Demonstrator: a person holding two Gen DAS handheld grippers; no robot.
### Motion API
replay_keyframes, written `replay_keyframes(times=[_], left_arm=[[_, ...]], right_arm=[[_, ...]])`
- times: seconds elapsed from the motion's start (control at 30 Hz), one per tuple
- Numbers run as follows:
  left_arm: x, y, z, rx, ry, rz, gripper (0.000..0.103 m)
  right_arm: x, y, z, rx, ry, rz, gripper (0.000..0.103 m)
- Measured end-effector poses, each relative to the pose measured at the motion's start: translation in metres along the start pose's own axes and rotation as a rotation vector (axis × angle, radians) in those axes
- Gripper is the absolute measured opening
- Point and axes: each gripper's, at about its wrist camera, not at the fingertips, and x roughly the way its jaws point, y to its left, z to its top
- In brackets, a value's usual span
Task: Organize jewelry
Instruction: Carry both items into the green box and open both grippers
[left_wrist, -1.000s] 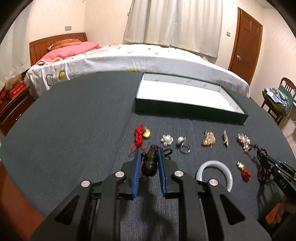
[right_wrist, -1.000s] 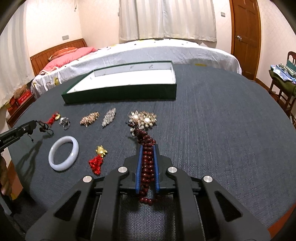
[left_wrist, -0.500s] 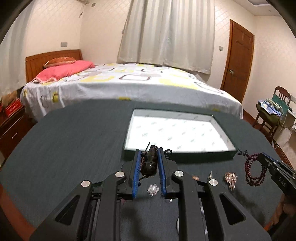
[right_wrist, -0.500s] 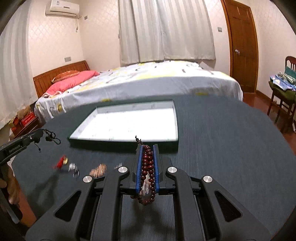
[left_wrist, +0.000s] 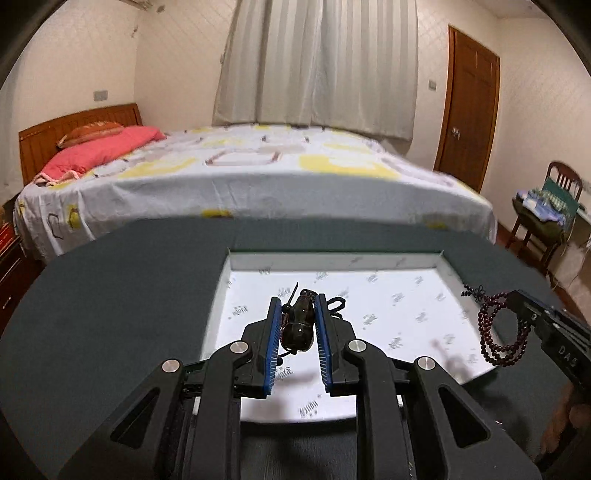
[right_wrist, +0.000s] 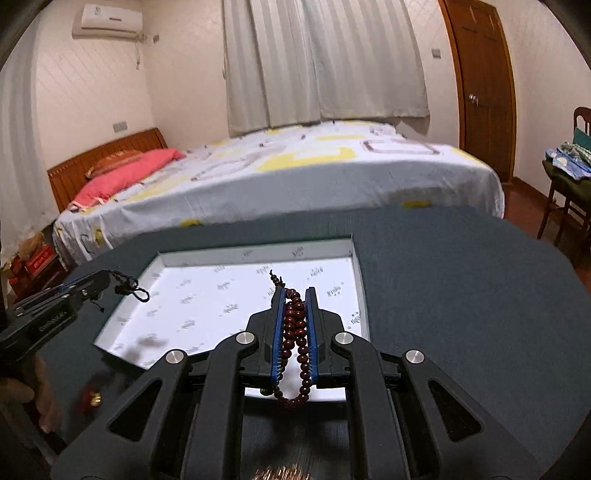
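Here the left gripper (left_wrist: 296, 301) is clamped on a dark gourd-shaped pendant (left_wrist: 298, 325), held over the white-lined box (left_wrist: 402, 266). Beside it, the right gripper (right_wrist: 294, 295) pinches a red-brown bead bracelet (right_wrist: 295, 343) above the same box on the dark table (right_wrist: 461, 288); beyond lies a bed (left_wrist: 258, 173).

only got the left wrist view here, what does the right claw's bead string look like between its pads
Observer: The right claw is shut on the dark red bead string; a loop of it sags below the pads over the tray's near edge.
Operator: anything left on the table near that side
Observer: A small red and gold charm lies blurred on the dark table, outside the white-lined tray.
Operator: and my left claw from there
Observer: The left claw hangs at the tray's left edge, a black cord dangling from its tip.
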Motion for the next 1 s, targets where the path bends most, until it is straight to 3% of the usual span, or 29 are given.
replay_keyframes(times=[0.13,0.37,0.63,0.7,0.77,0.87,1.0], left_arm=[[0.034,0.0,-0.012,-0.003,0.09,0.001,0.019],[0.06,0.005,-0.026,-0.007,0.2,0.0,0.019],[0.066,0.004,-0.035,-0.003,0.229,0.002,0.022],[0.066,0.002,-0.036,0.0,0.235,-0.001,0.032],[0.063,0.002,-0.036,-0.001,0.222,-0.001,0.045],[0.063,0.002,-0.035,-0.003,0.218,0.001,0.052],[0.06,0.004,-0.034,-0.007,0.215,0.003,0.053]], right_arm=[[0.03,-0.004,-0.009,-0.001,0.077,-0.024,0.011],[0.053,-0.007,-0.021,-0.006,0.168,-0.051,0.011],[0.056,-0.006,-0.023,-0.007,0.183,-0.059,0.017],[0.056,-0.005,-0.023,-0.01,0.181,-0.063,0.03],[0.055,-0.005,-0.022,-0.014,0.176,-0.065,0.031],[0.056,-0.004,-0.022,-0.02,0.183,-0.067,0.031],[0.055,-0.004,-0.023,-0.022,0.183,-0.068,0.032]])
